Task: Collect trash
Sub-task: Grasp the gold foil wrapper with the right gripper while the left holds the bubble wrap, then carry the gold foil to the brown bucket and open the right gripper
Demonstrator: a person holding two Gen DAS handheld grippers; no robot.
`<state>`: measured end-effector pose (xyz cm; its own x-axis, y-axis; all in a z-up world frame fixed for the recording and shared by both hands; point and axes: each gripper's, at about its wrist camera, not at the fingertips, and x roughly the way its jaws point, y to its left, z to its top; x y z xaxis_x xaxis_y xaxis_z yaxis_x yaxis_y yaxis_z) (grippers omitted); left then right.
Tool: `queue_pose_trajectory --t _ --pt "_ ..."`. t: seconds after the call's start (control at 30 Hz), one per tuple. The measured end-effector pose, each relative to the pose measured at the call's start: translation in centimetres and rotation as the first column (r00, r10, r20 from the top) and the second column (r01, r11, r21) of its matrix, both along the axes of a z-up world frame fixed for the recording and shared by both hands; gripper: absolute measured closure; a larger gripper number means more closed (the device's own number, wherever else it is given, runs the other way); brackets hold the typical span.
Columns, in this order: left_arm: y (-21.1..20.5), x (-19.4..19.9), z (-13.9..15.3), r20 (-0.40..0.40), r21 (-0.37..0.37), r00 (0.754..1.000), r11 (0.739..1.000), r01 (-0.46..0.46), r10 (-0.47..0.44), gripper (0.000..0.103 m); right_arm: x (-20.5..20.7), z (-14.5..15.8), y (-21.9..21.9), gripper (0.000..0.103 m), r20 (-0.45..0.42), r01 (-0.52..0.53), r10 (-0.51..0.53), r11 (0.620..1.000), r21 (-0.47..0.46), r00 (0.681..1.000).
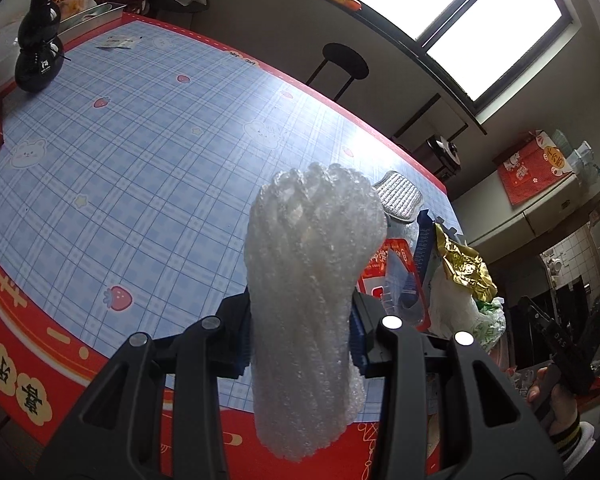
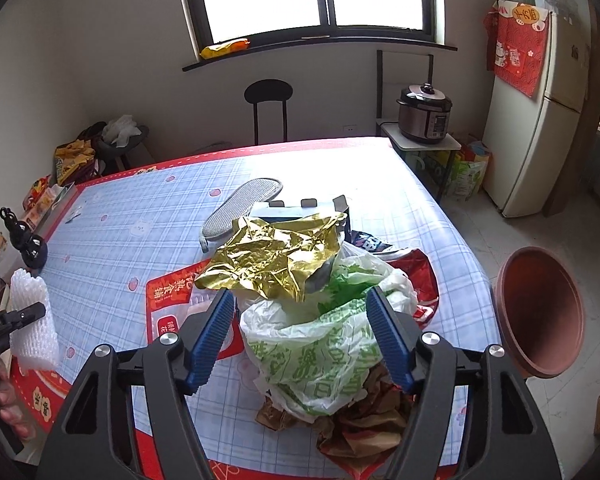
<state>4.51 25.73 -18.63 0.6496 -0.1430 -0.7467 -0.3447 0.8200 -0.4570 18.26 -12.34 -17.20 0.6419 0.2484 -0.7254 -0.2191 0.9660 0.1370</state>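
Two grippers share the job: the left gripper (image 1: 302, 320) clamps foam wrap (image 1: 312, 280) clear of the surface (image 1: 140, 152), while the right gripper (image 2: 300, 336), jaws apart, straddles the trash pile (image 2: 312, 312) beside the bin (image 2: 540, 316), likely to seize it.

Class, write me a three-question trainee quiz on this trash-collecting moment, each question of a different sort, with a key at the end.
1. True or false: the left gripper is shut on the white foam wrap.
2. Which lies on top of the trash pile? A) gold foil B) grey insole C) black figurine
3. Fill in: the right gripper straddles the green-printed plastic ____, its jaws apart.

Key: 1 true; 2 A; 3 bag.
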Motion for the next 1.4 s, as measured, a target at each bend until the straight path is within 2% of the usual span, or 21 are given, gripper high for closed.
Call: queue_pose_trajectory --t 0.17,0.37,0.53,0.67,0.77,0.93,1.23,1.4 --pt "-0.5 -2.1 0.3 -0.018 0.018 0.996 0.996 -0.089 0.09 0.063 3.4 -1.9 0.4 0.036 -0.032 -0.037 0.037 0.999 0.021 0.999" --pt "-1.3 -4.1 1.1 -0.026 0.043 0.989 0.989 -0.143 0.144 0.063 6.7 -4.3 0.3 0.036 -0.109 0.001 0.008 0.997 0.076 0.994" --pt "-1.3 -5.4 1.2 -0.034 0.043 0.983 0.983 -0.177 0.178 0.063 7.6 -6.1 1.2 0.037 -0.163 0.006 -0.002 1.0 0.025 0.987" --pt "-1.4 -5.8 1.2 -0.036 0.027 0.982 0.982 -0.185 0.186 0.063 7.3 -6.4 1.5 0.054 -0.169 -0.011 0.01 1.0 -0.002 0.986" --pt "-1.9 -5.4 1.4 -0.033 0.026 0.984 0.985 -0.172 0.173 0.062 6.8 -6.2 1.3 0.064 -0.161 -0.017 0.016 1.0 -0.002 0.987" --pt "-2.6 -4.3 2.0 -0.015 0.033 0.99 0.99 -0.137 0.138 0.062 5.4 -4.9 1.0 0.072 -0.119 -0.025 0.024 1.0 -0.006 0.993" --pt "-4.6 -2.3 2.2 -0.001 0.029 0.999 0.999 -0.046 0.046 0.062 1.1 -1.3 -0.9 0.073 -0.005 -0.049 0.049 0.994 0.097 0.999" --pt "-6.7 -1.0 2.2 -0.003 0.031 1.0 0.999 0.03 -0.03 0.062 -1.4 0.4 -3.0 0.073 0.074 -0.037 0.029 0.994 0.099 0.997"
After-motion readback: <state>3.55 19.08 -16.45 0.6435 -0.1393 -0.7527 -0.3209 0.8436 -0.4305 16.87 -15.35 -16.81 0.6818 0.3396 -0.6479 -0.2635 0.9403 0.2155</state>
